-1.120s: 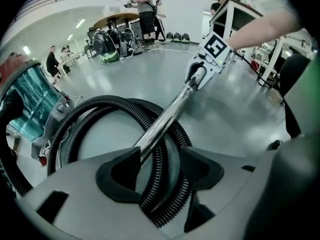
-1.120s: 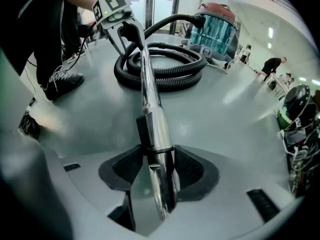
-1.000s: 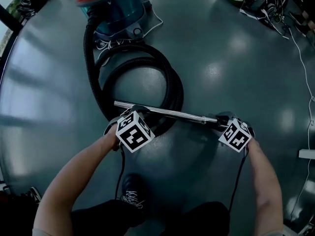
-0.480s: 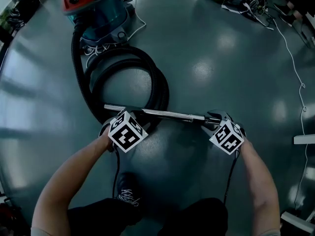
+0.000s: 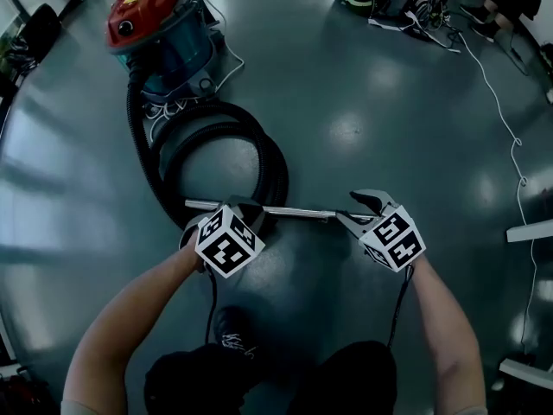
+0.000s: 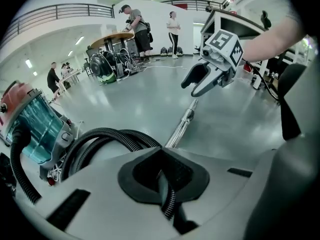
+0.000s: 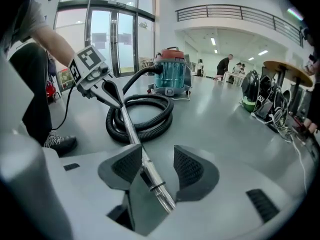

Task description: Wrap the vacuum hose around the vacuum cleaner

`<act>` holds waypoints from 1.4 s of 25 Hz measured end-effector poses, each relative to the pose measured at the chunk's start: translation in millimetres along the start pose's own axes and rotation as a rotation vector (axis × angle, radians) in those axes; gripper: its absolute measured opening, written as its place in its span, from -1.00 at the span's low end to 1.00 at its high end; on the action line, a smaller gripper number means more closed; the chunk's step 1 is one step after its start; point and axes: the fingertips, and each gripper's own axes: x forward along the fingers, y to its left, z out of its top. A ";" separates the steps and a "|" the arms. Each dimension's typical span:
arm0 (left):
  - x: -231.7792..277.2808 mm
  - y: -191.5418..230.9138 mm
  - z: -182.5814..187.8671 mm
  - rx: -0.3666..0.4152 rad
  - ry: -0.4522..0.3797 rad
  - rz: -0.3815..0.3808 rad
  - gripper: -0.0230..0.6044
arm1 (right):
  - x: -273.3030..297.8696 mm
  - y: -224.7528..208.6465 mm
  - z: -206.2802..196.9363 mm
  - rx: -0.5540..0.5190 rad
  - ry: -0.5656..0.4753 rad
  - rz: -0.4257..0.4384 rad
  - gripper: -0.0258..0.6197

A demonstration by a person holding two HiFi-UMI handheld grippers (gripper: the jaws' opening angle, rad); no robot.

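Head view: left gripper point(image 5: 246, 207) clamps shut on the vacuum hose point(image 5: 278, 167). The right gripper point(image 5: 361, 209), jaws just widening, loosely straddles the metal wand point(image 5: 298, 212), apparently steadying it for wrapping round the vacuum cleaner point(image 5: 160, 33), far-left on the floor point(image 5: 389, 102).

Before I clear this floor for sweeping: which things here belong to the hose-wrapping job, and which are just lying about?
Job: vacuum cleaner; black hose; metal wand; left gripper, shut on the hose; right gripper, open around the wand.
Lying about: white cable; pile of gear and cables.
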 end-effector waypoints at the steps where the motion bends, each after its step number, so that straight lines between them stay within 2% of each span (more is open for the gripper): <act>1: -7.0 -0.5 4.6 0.002 -0.005 -0.004 -0.91 | -5.2 1.9 7.4 -0.013 -0.010 -0.015 -0.30; 4: -34.5 -1.0 22.3 0.001 -0.029 -0.018 -0.91 | -29.4 6.1 30.1 -0.029 -0.054 -0.073 -0.89; 5: -44.9 -0.7 28.5 -0.005 -0.037 -0.023 -0.91 | -38.2 8.2 36.5 -0.014 -0.063 -0.078 -0.91; 8: -79.8 -3.7 46.7 -0.017 -0.055 -0.036 -0.91 | -67.7 17.3 55.0 0.047 -0.061 -0.069 -0.91; 12: -131.2 -13.6 66.1 0.027 -0.046 -0.033 -0.91 | -112.5 27.3 86.4 0.141 -0.060 -0.092 -0.92; 15: -172.7 -22.0 85.2 0.021 -0.050 -0.034 -0.91 | -149.7 44.2 116.8 0.247 -0.102 -0.095 -0.92; 19: -243.0 -49.9 125.9 0.056 -0.086 -0.029 -0.91 | -214.5 75.9 165.2 0.304 -0.149 -0.088 -0.92; 24: -330.2 -84.3 181.7 -0.078 -0.138 -0.064 -0.91 | -308.0 112.3 221.5 0.340 -0.188 -0.098 -0.92; 35: -495.9 -157.6 274.4 -0.237 -0.192 -0.059 -0.91 | -487.8 169.8 311.3 0.407 -0.248 -0.087 -0.92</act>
